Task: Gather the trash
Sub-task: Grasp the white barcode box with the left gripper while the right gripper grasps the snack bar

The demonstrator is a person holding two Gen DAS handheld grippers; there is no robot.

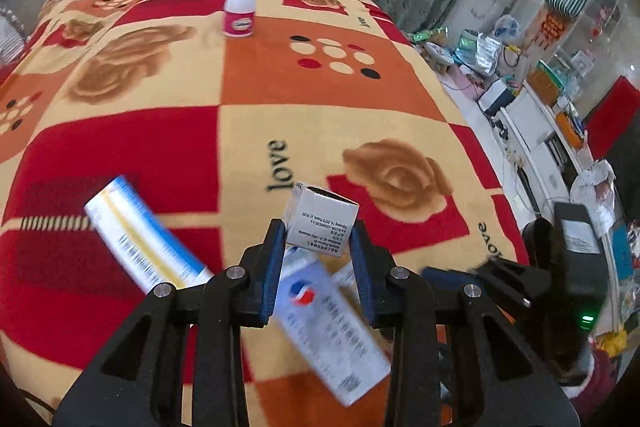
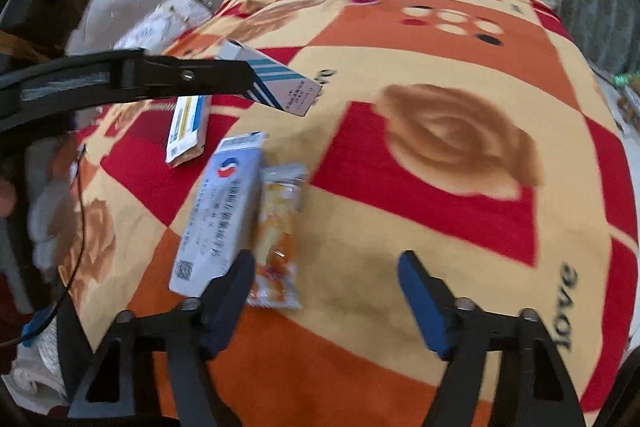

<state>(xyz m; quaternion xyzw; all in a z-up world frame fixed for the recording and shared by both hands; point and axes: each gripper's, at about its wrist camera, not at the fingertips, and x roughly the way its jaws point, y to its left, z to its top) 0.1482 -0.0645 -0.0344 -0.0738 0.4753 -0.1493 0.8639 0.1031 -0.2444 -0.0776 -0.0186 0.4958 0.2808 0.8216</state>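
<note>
though blurred, small box [image 1: 322, 225] between left gripper [image 1: 318, 239] pads

Your bed [image 2: 440, 267] wears a red, orange and cream patchwork blanket [image 1: 320, 115]; a white bottle [image 1: 240, 5] stands at its far end; nearer lie a yellow-striped box [image 2: 188, 127], a white-and-blue box [image 2: 220, 211] and, touching its right side, an orange snack packet [image 2: 280, 235].

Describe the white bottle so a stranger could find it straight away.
Start at the red and orange patterned blanket and look to its far end, near the pillows. The white bottle stands upright there, alone; unlike the flat boxes, it is round with a pink label.
</note>
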